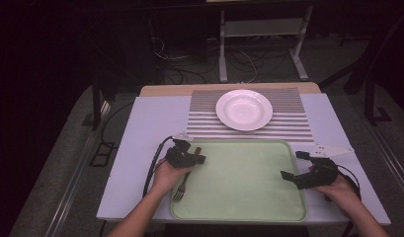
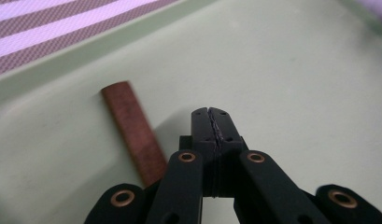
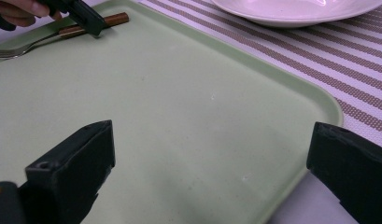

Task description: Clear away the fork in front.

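I have two tools in hand over a pale green, rounded-corner plastic tray (image 1: 249, 197). My left gripper (image 1: 192, 159) hangs low at the tray's near-left corner, jaws pressed flat together with nothing between them; the left gripper view shows the tips meeting along a closed seam. Just beside them lies a fork with a reddish-brown wooden handle and metal tines (image 1: 182, 185), flat on the tray floor close to the left rim, handle pointing toward the far edge and tines toward me. In the left gripper view the handle (image 2: 135, 135) runs under the jaw linkage, though I cannot tell for sure whether the tool touches it.

My right gripper (image 1: 299, 165) sits at the tray's right edge, jaws spread wide and empty.

I judge the fork light and rigid, no risk of breaking. The wood should give better friction than the thin, slick metal neck, so I would pinch across the handle near its middle. It lies flush, so the jaws must come down nearly to the tray surface.

Beyond the tray, a white, shallow ceramic plate (image 1: 244, 109) rests on a brown-and-white striped placemat (image 1: 293, 121).
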The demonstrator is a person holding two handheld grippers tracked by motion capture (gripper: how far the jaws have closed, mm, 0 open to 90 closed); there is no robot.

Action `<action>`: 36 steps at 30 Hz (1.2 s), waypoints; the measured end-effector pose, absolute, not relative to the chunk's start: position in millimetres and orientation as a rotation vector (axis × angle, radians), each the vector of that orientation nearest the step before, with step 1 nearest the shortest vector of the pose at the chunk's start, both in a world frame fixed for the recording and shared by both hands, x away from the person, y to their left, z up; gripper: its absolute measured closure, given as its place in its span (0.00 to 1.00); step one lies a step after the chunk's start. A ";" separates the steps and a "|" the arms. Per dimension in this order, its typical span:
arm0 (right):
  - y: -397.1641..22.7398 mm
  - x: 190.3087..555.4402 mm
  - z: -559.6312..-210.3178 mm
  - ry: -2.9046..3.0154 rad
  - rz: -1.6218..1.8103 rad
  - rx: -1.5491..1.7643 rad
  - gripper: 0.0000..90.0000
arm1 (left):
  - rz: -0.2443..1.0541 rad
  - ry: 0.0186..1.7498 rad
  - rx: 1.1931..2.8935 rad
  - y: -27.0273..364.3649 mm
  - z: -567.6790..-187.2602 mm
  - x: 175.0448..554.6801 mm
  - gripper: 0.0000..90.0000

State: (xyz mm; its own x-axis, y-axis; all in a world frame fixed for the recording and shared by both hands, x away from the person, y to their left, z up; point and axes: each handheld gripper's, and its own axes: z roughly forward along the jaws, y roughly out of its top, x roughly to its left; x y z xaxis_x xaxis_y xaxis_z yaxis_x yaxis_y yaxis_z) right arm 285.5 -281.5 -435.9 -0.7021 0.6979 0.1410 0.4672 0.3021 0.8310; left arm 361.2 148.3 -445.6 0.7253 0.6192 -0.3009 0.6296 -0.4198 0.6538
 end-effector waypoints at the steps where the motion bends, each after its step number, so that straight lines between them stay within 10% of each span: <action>1: -281.4 285.3 -435.8 2.324 1.353 1.065 0.01 | -0.009 0.946 2.144 150.0 -446.2 361.7 0.99; 23: -281.7 285.2 -435.5 2.322 1.352 1.061 0.01 | 0.057 1.010 2.112 185.3 -443.4 364.5 0.99; 36: -283.4 285.1 -435.0 2.317 1.353 1.071 0.01 | 0.153 0.852 2.097 182.9 -419.9 348.2 0.67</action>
